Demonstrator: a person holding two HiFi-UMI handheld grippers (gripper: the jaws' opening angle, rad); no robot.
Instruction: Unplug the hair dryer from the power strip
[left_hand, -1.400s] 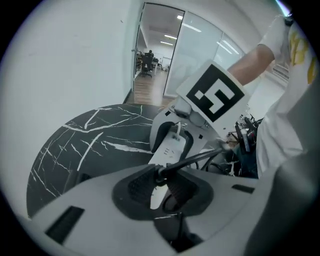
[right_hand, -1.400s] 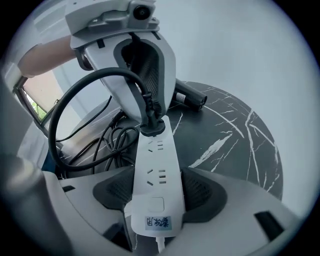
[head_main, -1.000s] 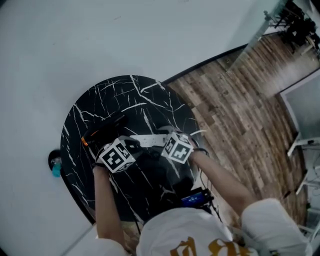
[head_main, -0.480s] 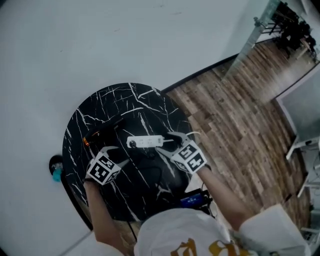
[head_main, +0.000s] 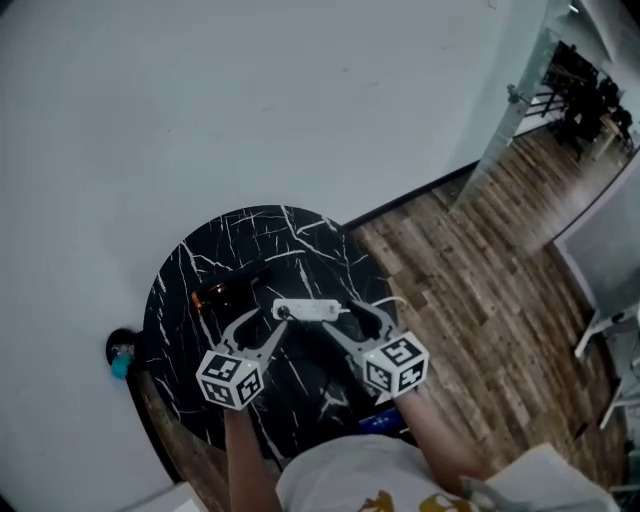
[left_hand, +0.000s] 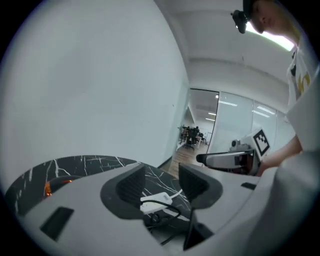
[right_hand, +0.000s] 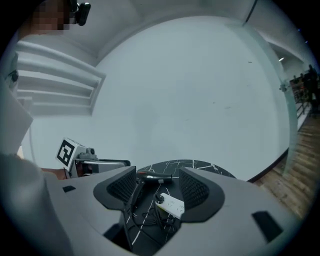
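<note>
Where the black table (head_main: 200, 265) bears the hair dryer (head_main: 235, 287) and, just beside it, the white power strip (head_main: 312, 310), we hold left gripper (head_main: 262, 325), jaws just opened, and right gripper (head_main: 348, 318) clear above, both spread and empty, seemingly done with the strip.

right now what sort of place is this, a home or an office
Most likely an office or studio, not a home: glass partition walls, a far room of desks and chairs, and a round black marble table on wood-plank flooring by a bare white wall.
</note>
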